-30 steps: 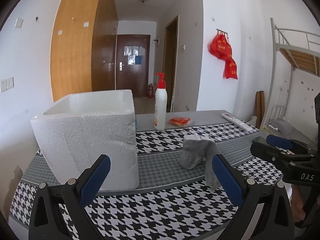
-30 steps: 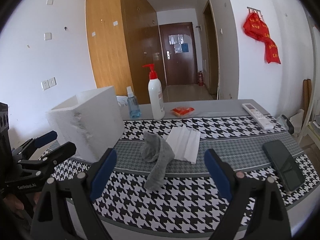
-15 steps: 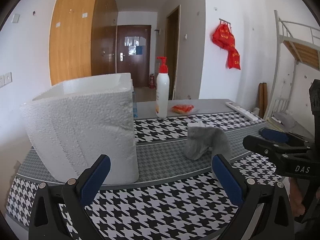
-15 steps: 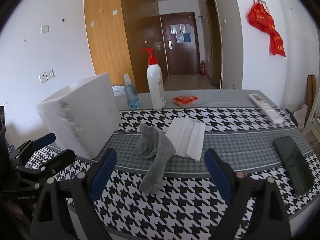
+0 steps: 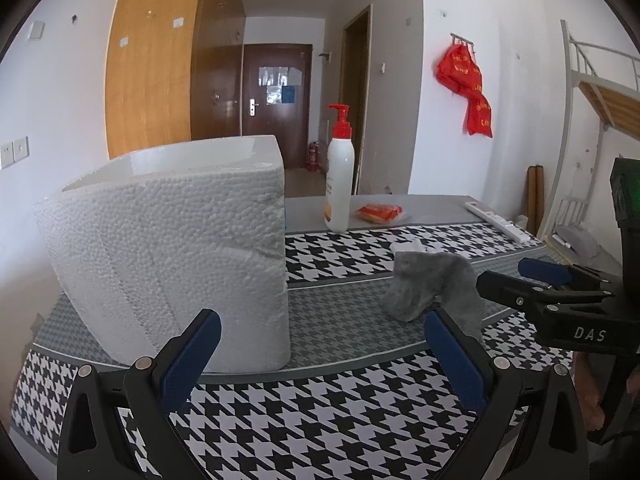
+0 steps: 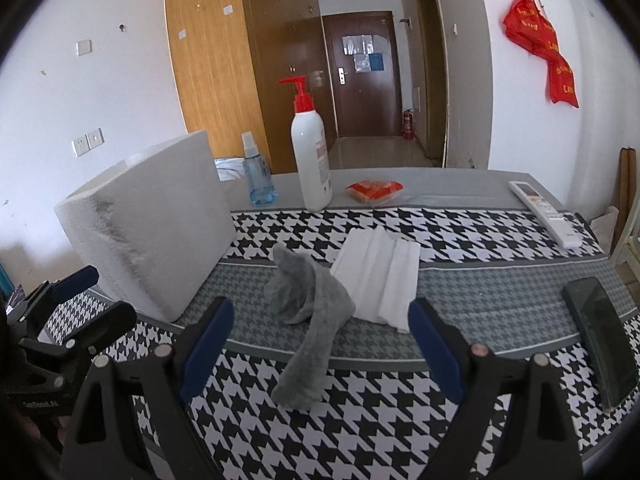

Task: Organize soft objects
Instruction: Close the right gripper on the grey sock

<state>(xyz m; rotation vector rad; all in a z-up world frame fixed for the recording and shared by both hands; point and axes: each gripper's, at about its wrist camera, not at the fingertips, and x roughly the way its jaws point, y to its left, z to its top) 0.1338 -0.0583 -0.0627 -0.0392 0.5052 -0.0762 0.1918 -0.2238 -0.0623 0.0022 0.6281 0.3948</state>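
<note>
A grey sock (image 6: pixel 308 320) is lying crumpled on the worktop (image 6: pixel 480 296), its upper part bunched on the grey band of the houndstooth cloth and its foot trailing toward the near edge over the black-and-white check. Just behind it and touching its far side, a folded white cloth (image 6: pixel 380 276) is resting flat.

The right gripper (image 6: pixel 320 344) is hovering low over the near edge with its blue-padded jaws standing wide apart; the sock's trailing end is lying between and ahead of them, and neither pad is touching it. The left gripper (image 5: pixel 320 360) is also gaping wide and holding nothing, pointing at the worktop between the sock (image 5: pixel 432 288) and a white foam box (image 5: pixel 168 264), which is standing open-topped at the left.

Further back, a white pump bottle (image 6: pixel 310 152) with a red top is standing upright, a small blue spray bottle (image 6: pixel 256 176) is standing to its left beside the box, and an orange packet (image 6: pixel 374 190) is lying to its right. A white remote (image 6: pixel 544 212) is resting near the far right edge, and a dark phone (image 6: pixel 600 336) is lying nearer on the right. Red bags (image 6: pixel 540 44) are hanging on the wall.
</note>
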